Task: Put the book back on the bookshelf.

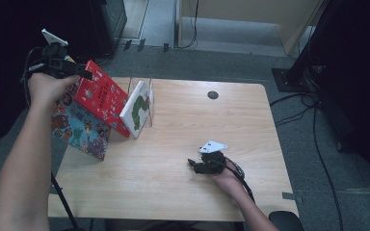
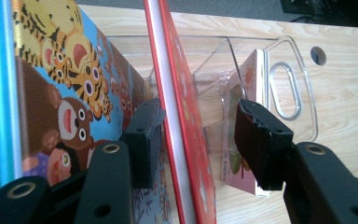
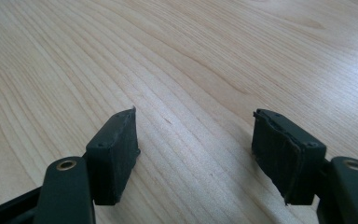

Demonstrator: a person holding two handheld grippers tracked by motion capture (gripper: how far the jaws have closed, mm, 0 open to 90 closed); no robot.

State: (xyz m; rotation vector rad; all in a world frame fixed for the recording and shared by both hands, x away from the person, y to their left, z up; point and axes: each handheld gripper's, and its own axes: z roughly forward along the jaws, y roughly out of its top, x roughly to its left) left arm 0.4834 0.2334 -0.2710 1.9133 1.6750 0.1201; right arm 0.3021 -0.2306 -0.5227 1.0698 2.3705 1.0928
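A red picture book [image 1: 101, 96] leans among other books at the table's left end. My left gripper [image 1: 84, 74] is at its top edge, held in a hand. In the left gripper view the red book [image 2: 186, 140] stands edge-on between the jaws; my left gripper [image 2: 200, 126] is open, with a gap between the right pad [image 2: 261, 144] and the book. A blue book with cartoon animals [image 1: 82, 130] [image 2: 65, 93] leans behind it. A white book with a green caterpillar [image 1: 137, 108] [image 2: 251, 70] stands in a clear holder [image 1: 150, 91] [image 2: 303, 93]. My right gripper [image 1: 192, 163] [image 3: 193, 135] rests open on the wood with nothing between its pads.
The wooden table [image 1: 183, 192] has a round cable hole [image 1: 213, 95] [image 2: 318, 55] near its far edge. Cables run over the grey floor to the right, and dark equipment stands beyond the table's right side.
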